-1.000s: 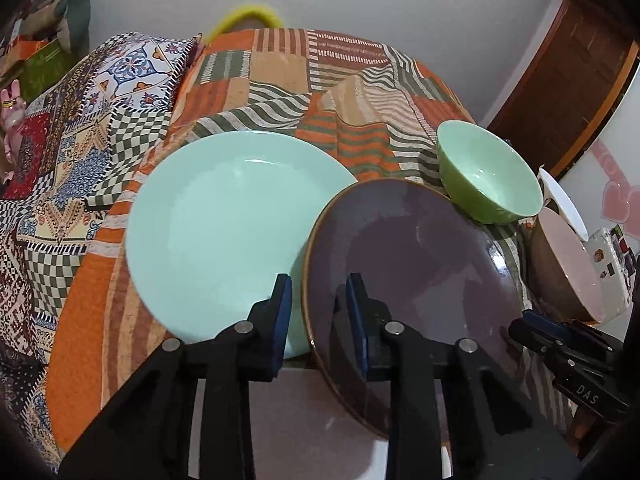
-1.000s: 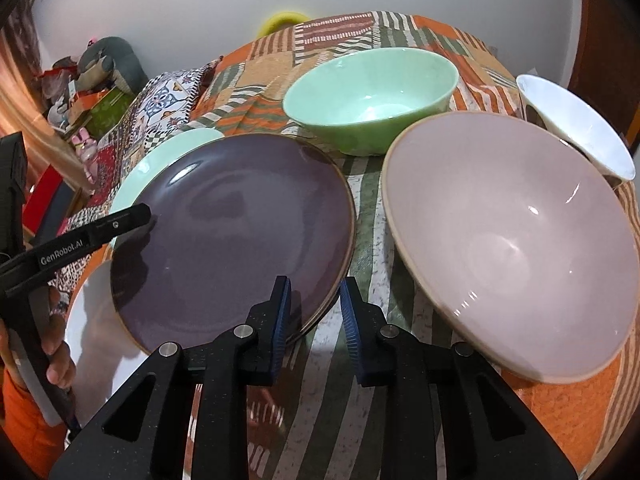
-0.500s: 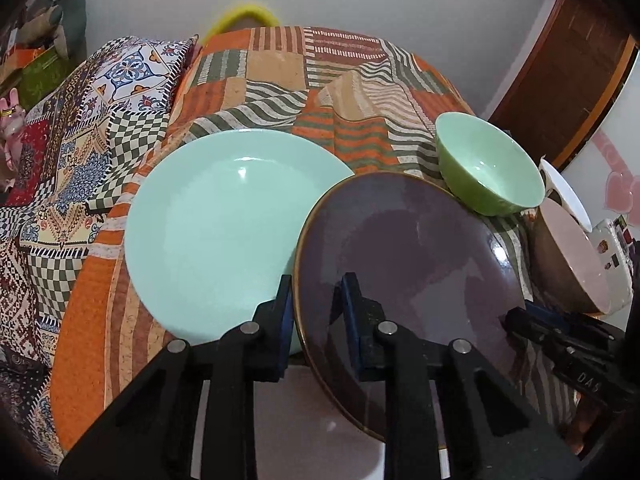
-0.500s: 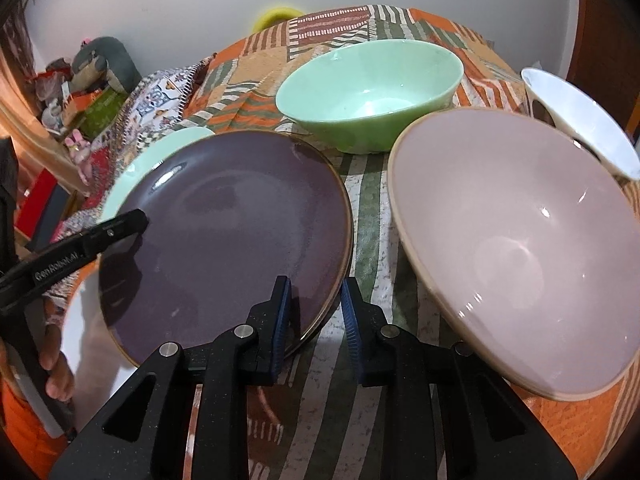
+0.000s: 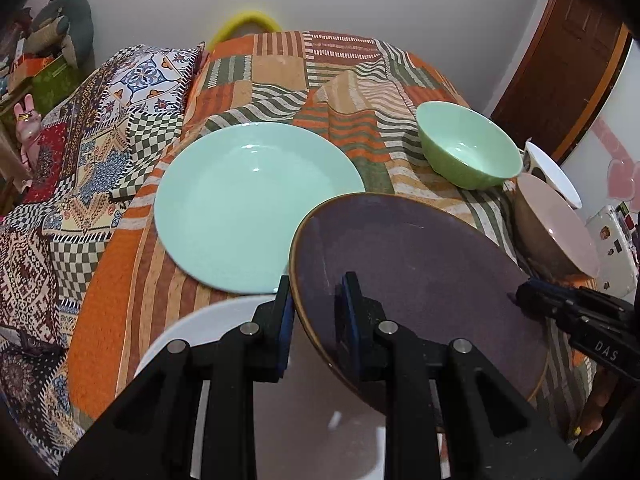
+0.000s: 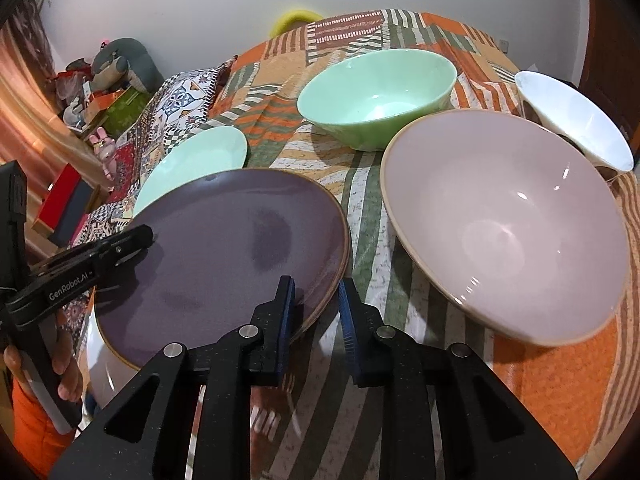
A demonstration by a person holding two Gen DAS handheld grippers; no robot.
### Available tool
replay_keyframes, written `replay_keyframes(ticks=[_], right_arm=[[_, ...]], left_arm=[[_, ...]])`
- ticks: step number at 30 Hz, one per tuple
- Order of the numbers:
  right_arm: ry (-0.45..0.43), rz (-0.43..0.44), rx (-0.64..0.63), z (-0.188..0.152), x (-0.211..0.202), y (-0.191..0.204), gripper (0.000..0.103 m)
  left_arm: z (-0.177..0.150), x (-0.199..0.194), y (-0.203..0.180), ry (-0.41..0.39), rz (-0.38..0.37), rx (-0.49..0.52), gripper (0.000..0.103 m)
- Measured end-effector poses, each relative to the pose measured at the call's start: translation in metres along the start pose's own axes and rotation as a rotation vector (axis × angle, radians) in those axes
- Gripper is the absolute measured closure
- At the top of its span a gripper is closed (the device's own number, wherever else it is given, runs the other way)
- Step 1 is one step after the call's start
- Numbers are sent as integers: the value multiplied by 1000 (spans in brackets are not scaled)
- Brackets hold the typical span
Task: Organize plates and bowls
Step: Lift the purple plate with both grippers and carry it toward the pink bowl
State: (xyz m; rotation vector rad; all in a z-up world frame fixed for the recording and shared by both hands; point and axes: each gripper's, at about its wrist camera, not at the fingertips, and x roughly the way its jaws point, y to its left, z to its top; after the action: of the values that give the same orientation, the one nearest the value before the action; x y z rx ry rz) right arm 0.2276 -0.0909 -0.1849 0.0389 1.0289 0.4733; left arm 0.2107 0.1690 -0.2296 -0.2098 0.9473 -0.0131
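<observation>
A dark purple plate [image 5: 416,264] is held tilted above a white plate [image 5: 184,344] at the bed's near edge. My left gripper [image 5: 316,316] is shut on the purple plate's left rim. My right gripper [image 6: 316,312] is shut on its right rim [image 6: 320,304]. The purple plate [image 6: 224,248] fills the left of the right wrist view. A mint plate [image 5: 248,204] lies flat beyond it. A green bowl [image 6: 376,96], a pink bowl [image 6: 504,236] and a white bowl [image 6: 572,120] stand to the right.
All dishes rest on a patchwork bedspread [image 5: 280,72]. A patterned pillow [image 5: 152,76] lies at the left. A wall runs behind the bed and a wooden door [image 5: 560,72] stands at the right. Clutter and a stuffed toy [image 6: 120,64] sit left of the bed.
The purple plate has risen and shifted back toward me with both grippers on it. It now overlaps the mint plate less, and more of the white plate shows beneath.
</observation>
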Motion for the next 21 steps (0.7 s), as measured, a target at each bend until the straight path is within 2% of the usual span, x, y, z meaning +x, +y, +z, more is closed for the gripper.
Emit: replay_keyframes(ticks=[2, 3, 4, 5, 6, 8, 9, 11, 13, 19, 20, 21], right_arm=[[-10, 3, -4, -2, -5, 0, 83], [-18, 4, -11, -3, -9, 2, 93], [-38, 87, -30, -3, -16, 5, 103], [-37, 165, -33, -3, -22, 10, 100], [-41, 177, -62, -1, -28, 22, 100], [-100, 55, -191, -2, -38, 49, 100], [-121, 40, -222, -4, -42, 57, 100], [-113, 70, -197, -5, -43, 56, 100], [-114, 53, -167, -7, -42, 46, 100], [-55, 16, -25, -9, -29, 0, 94], [-57, 9, -11, -9, -28, -4, 87], [-57, 4, -2, -11, -30, -6, 74]], left_arm=[[-4, -6, -4, -5, -1, 5, 80], [-5, -10, -9, -7, -17, 14, 81], [-8, -15, -17, -1, -27, 35, 81], [-10, -17, -23, -2, -15, 56, 81], [-13, -19, -31, -4, 3, 81, 81], [-17, -17, -37, 25, 20, 77, 81], [-20, -13, -33, 54, 4, 38, 80], [-25, -6, -17, 94, -60, -60, 81], [-29, -12, -11, 69, -67, -87, 83], [-22, -38, -26, -38, -4, -19, 83], [-19, -38, -27, -43, 1, -13, 83], [-16, -37, -28, -43, 5, -7, 83]])
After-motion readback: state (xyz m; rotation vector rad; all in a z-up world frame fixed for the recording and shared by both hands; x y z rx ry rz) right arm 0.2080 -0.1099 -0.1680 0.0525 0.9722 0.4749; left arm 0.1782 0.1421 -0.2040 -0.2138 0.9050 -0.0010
